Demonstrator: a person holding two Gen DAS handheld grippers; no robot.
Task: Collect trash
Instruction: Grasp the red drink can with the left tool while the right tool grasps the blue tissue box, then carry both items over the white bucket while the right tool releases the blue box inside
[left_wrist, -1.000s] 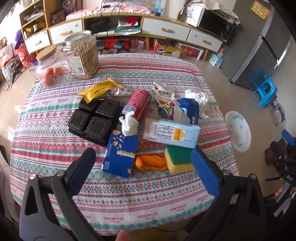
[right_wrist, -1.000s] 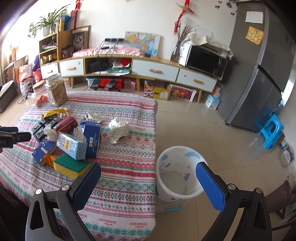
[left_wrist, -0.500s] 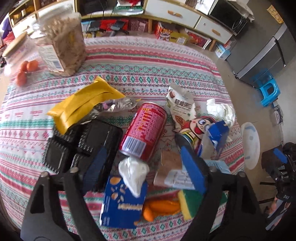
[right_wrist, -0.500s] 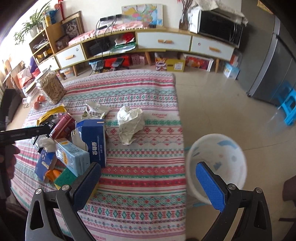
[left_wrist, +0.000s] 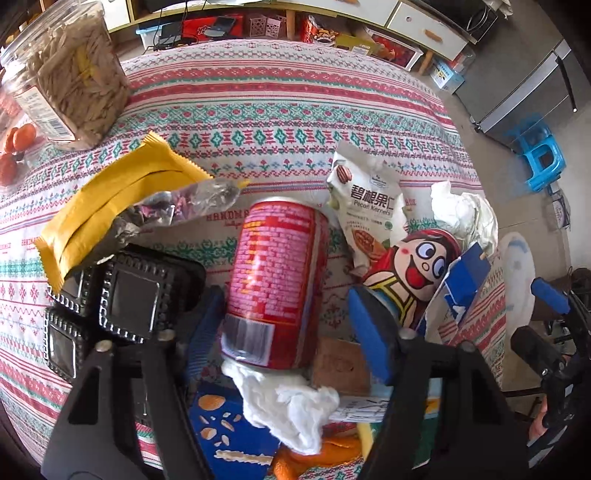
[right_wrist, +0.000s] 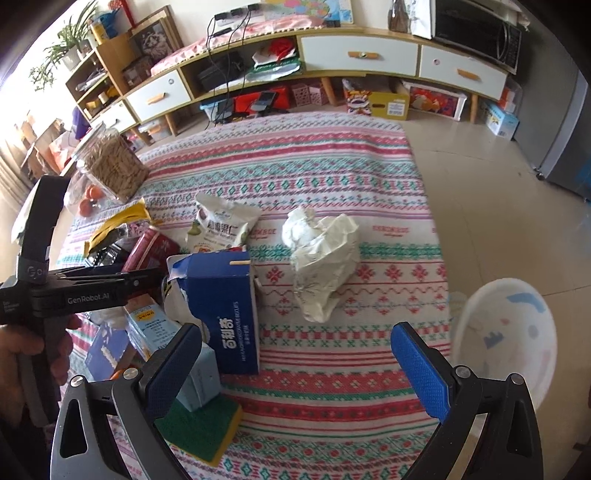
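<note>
A red can (left_wrist: 277, 284) lies on its side on the patterned tablecloth (left_wrist: 280, 110). My left gripper (left_wrist: 286, 328) is open, with one blue pad on each side of the can's near end; the right pad stands apart from it. A white tissue wad (left_wrist: 288, 406) lies just under the can's end. My right gripper (right_wrist: 295, 369) is open and empty above the table's near edge, in front of a crumpled white paper (right_wrist: 321, 258). A white trash bin (right_wrist: 506, 339) stands on the floor to the right.
Around the can lie a yellow wrapper (left_wrist: 110, 206), black trays (left_wrist: 122, 302), a pecan bag (left_wrist: 369, 199), a cartoon packet (left_wrist: 413, 269), blue boxes (right_wrist: 225, 314) and a green-yellow sponge (right_wrist: 199, 432). A jar of seeds (left_wrist: 70, 70) stands far left.
My left gripper has dropped down and forward over the pile until its pads flank the red can. My right gripper has moved left over the table towards the crumpled paper.
</note>
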